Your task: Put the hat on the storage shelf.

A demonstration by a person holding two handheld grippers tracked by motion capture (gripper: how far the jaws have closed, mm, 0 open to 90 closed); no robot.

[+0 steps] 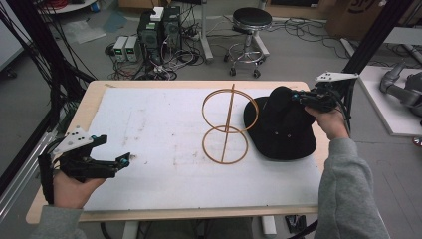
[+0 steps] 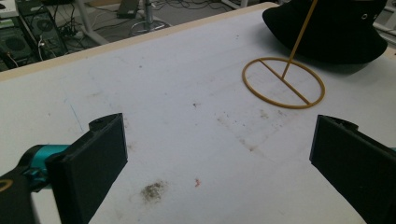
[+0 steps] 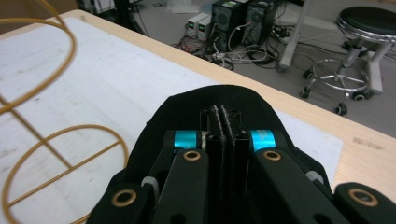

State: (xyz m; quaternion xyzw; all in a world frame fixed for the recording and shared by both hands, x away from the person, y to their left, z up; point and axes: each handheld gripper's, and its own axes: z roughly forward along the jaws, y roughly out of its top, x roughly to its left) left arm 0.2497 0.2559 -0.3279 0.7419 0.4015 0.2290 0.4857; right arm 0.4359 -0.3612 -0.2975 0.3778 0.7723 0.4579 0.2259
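A black hat (image 1: 281,132) lies at the right of the white mat (image 1: 149,129); one side of it is pulled up. My right gripper (image 1: 298,97) is shut on that raised fabric, and in the right gripper view the jaws (image 3: 223,114) press together with the hat (image 3: 187,112) bunched round them. Just left of the hat stands a gold wire stand (image 1: 226,124) of two rings joined by a slanted rod, with the lower ring (image 2: 283,83) flat on the mat. My left gripper (image 1: 124,160) is open near the table's front left, its jaws (image 2: 217,126) wide apart over bare mat.
The wooden table edge (image 1: 199,83) runs along the far side. Beyond it on the floor are a round stool (image 1: 251,22), computer cases (image 1: 159,30) and loose cables. A black frame post (image 1: 366,40) rises at the right by the hat. Stains mark the mat (image 2: 152,190).
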